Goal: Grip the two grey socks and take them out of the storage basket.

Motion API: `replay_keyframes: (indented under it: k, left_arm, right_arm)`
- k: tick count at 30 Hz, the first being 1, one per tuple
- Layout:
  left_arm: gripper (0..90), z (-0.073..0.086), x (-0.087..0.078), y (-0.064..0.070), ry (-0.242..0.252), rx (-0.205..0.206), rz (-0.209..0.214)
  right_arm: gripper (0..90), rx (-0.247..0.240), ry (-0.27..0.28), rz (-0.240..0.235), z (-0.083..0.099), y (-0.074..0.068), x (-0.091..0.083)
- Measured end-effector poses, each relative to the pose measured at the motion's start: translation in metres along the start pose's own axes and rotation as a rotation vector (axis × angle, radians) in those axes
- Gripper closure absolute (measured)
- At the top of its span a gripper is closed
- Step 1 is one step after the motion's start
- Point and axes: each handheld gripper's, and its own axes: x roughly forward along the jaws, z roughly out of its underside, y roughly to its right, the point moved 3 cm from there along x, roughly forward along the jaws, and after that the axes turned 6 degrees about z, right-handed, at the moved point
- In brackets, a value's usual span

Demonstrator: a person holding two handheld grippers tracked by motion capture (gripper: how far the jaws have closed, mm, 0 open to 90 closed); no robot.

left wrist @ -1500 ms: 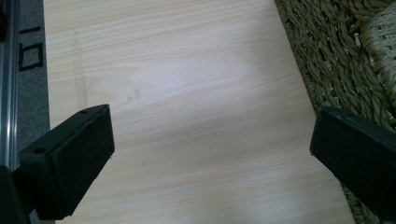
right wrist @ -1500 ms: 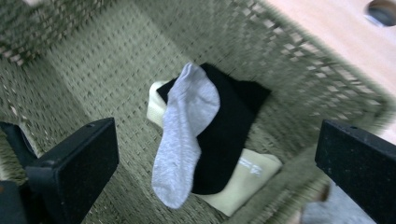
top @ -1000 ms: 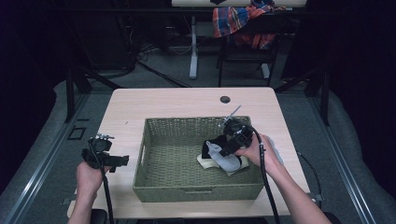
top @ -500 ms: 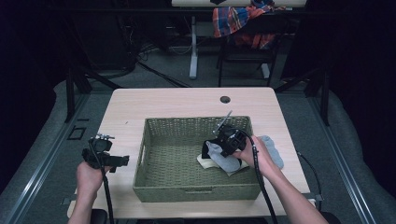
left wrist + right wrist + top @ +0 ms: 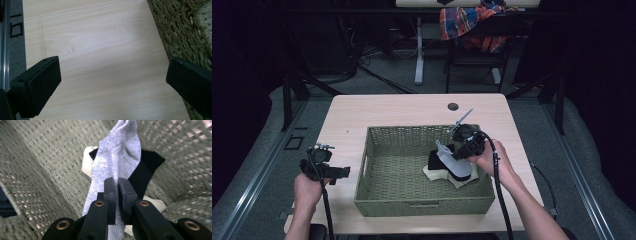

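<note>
**A:** What is the person working on at the desk (image 5: 362, 120)?

**B:** Putting socks into a woven basket (image 5: 377, 200) that sits in the middle of it. The right tool (image 5: 451, 155) is over the basket's right half, its jaws pinched tight on a grey sock (image 5: 112, 162). In the right gripper view the sock hangs from the jaws over a black sock (image 5: 145, 170) and a cream one (image 5: 87, 165) lying on the basket floor.

**B:** The grey sock is inside the basket walls, seemingly just above the pile.

**A:** And the other hand?

**B:** The left tool (image 5: 343, 172) is held at the desk's left edge, well apart from the work, jaws spread wide with nothing between them. Its own view looks down on bare wood with the basket's side at the right.

**A:** So which step is this?

**B:** It reads as the placing step, nearly finished. The next move probably calls for lowering the sock a little, opening the right jaws to drop it on the pile, then lifting clear of the basket rim.
</note>
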Motion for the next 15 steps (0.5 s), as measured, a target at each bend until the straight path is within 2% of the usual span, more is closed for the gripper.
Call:
replay_keyframes:
  k: [7,8,9,15]
  left_arm:
    - [0.0,0.000,0.000,0.000,0.003,0.000,-0.002]
    - [0.0,0.000,0.000,0.000,0.004,0.000,-0.003]
    - [0.0,0.000,0.000,0.000,0.003,0.002,-0.002]
    - [0.0,0.000,0.000,0.000,0.002,0.002,-0.001]
  right_arm:
    - [85.7,0.019,0.063,0.015,0.002,0.007,-0.029]
    - [85.7,0.019,0.063,0.015,0.002,0.007,-0.029]
    - [85.7,0.033,0.087,0.022,0.003,0.008,-0.036]
    - [85.6,0.050,0.125,0.031,0.005,0.013,-0.052]
